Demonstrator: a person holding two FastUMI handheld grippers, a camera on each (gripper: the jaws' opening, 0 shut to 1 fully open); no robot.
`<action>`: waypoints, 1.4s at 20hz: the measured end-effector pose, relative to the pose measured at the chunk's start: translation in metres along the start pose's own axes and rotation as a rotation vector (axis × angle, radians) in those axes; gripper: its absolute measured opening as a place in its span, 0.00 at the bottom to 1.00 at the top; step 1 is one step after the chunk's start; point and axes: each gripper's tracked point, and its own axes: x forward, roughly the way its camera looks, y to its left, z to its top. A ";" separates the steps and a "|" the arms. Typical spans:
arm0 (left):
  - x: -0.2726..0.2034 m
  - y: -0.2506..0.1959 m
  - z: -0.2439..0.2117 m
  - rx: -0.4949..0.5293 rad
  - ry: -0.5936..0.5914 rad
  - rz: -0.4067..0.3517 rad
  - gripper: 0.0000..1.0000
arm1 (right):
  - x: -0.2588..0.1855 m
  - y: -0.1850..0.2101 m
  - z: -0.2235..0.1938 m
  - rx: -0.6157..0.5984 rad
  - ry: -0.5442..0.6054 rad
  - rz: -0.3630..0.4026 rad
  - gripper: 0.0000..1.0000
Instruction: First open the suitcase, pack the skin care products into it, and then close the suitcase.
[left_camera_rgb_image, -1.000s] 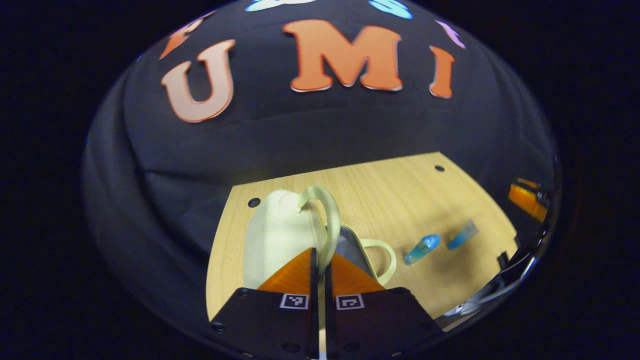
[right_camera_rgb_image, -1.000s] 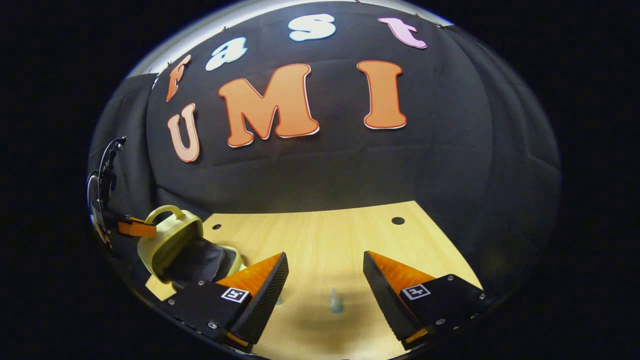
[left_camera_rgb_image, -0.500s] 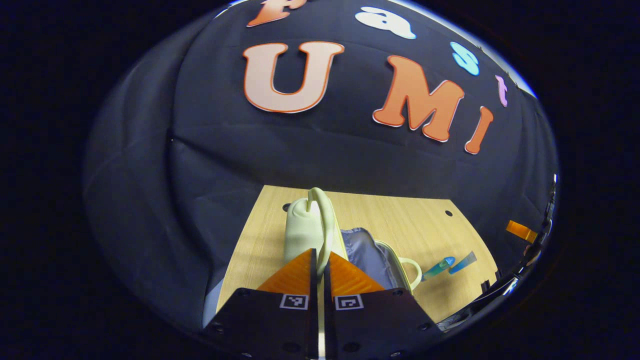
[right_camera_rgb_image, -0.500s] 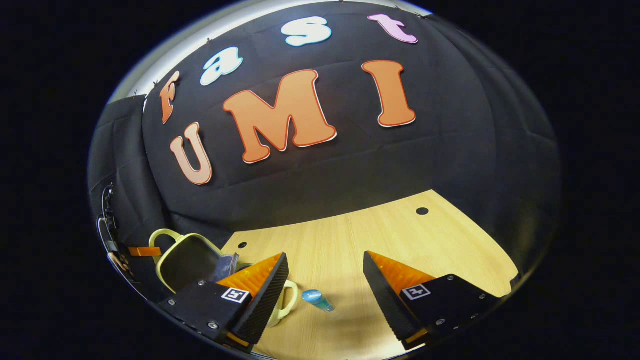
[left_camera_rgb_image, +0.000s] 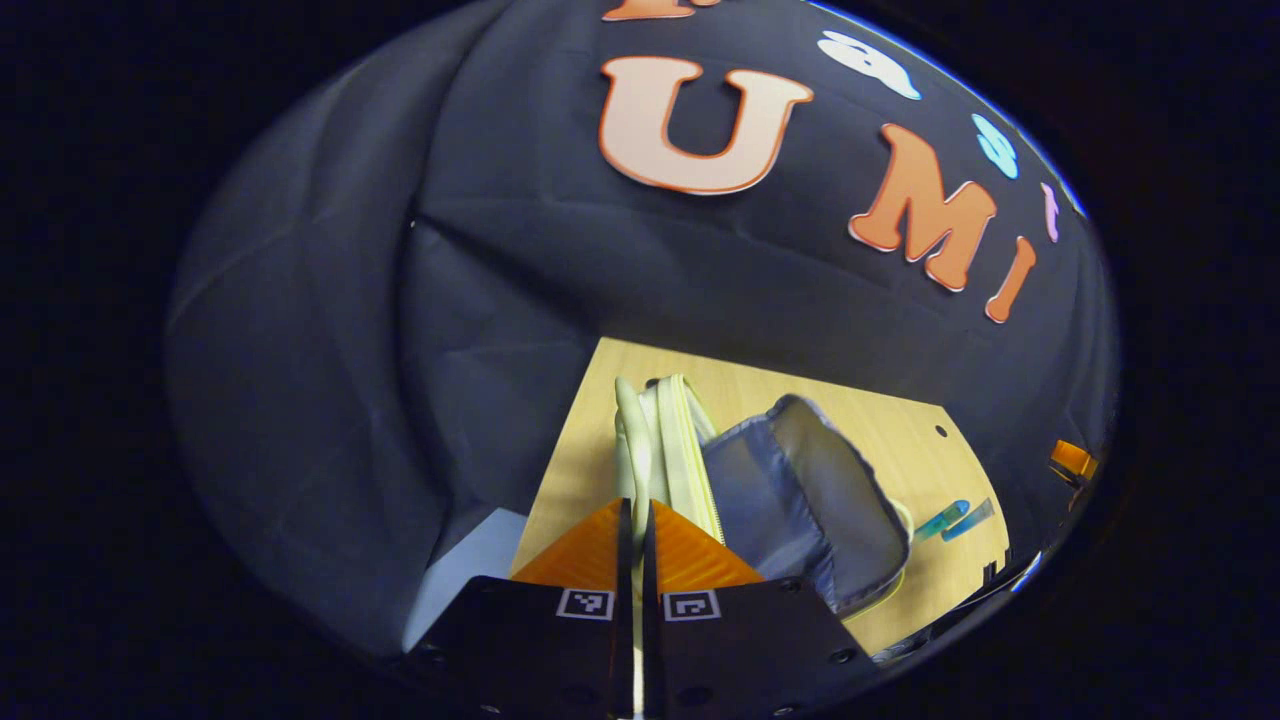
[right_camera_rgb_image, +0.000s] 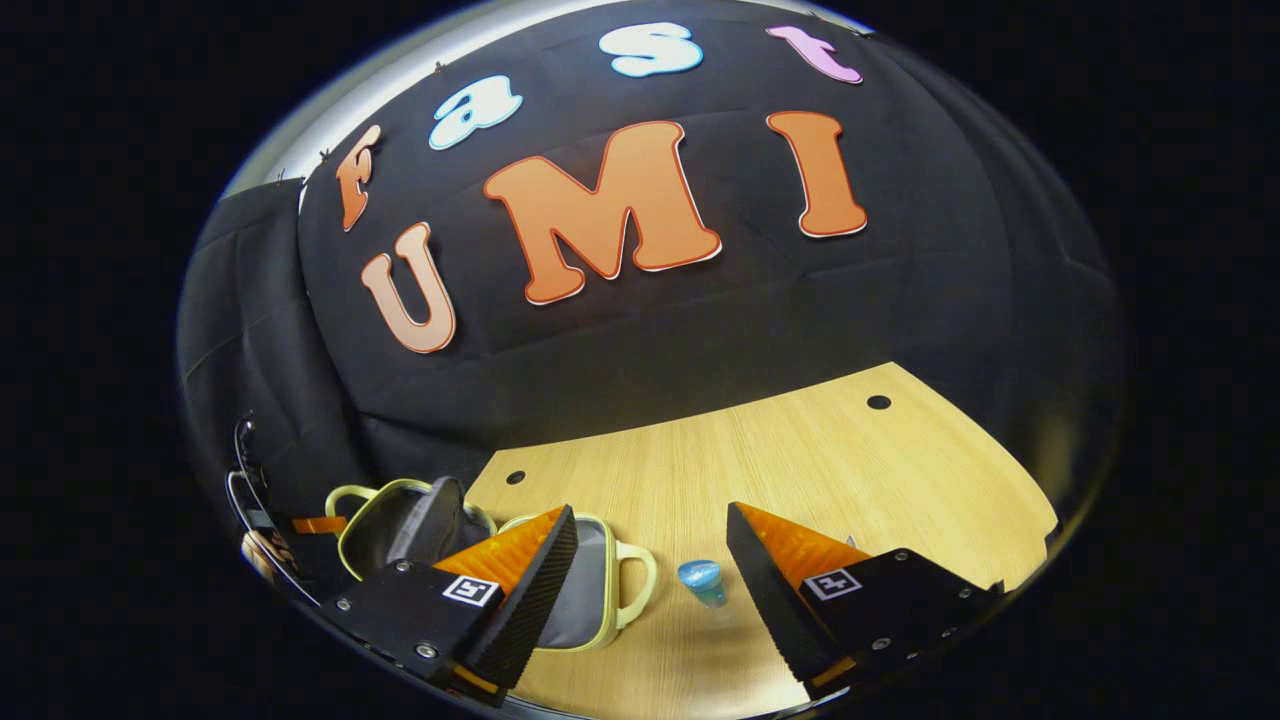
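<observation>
Left gripper view, suitcase (left_camera_rgb_image: 800, 490) now opened wider

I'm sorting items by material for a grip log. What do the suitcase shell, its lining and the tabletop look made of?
The suitcase shell looks like smooth, matte pale yellow-green plastic or rubbery moulding: its rim and handle keep a firm shape. The lining seems grey woven fabric, slightly shiny, since it folds and sags. The tabletop reads as light wood or wood-grain laminate, with straight grain lines and drilled holes; which one, I cannot tell.

- Light wood surface (right_camera_rgb_image: 800, 450), dark round holes near its far edge.
- Pale yellow suitcase (right_camera_rgb_image: 590, 600) lies open on it, grey lining up.
- Blue-capped tube (right_camera_rgb_image: 702, 582) just beside the case handle.
- Left gripper view: two blue tubes (left_camera_rgb_image: 955, 518) side by side.
</observation>
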 end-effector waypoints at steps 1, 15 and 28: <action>0.004 0.012 -0.010 -0.003 0.020 0.014 0.04 | 0.000 0.000 -0.001 -0.005 0.003 -0.004 0.95; 0.103 0.115 -0.098 -0.042 0.198 0.189 0.07 | 0.007 -0.015 -0.024 -0.108 0.084 -0.103 0.95; 0.036 0.040 0.006 0.192 -0.071 0.289 0.99 | -0.005 -0.072 -0.008 -0.149 0.038 -0.181 0.95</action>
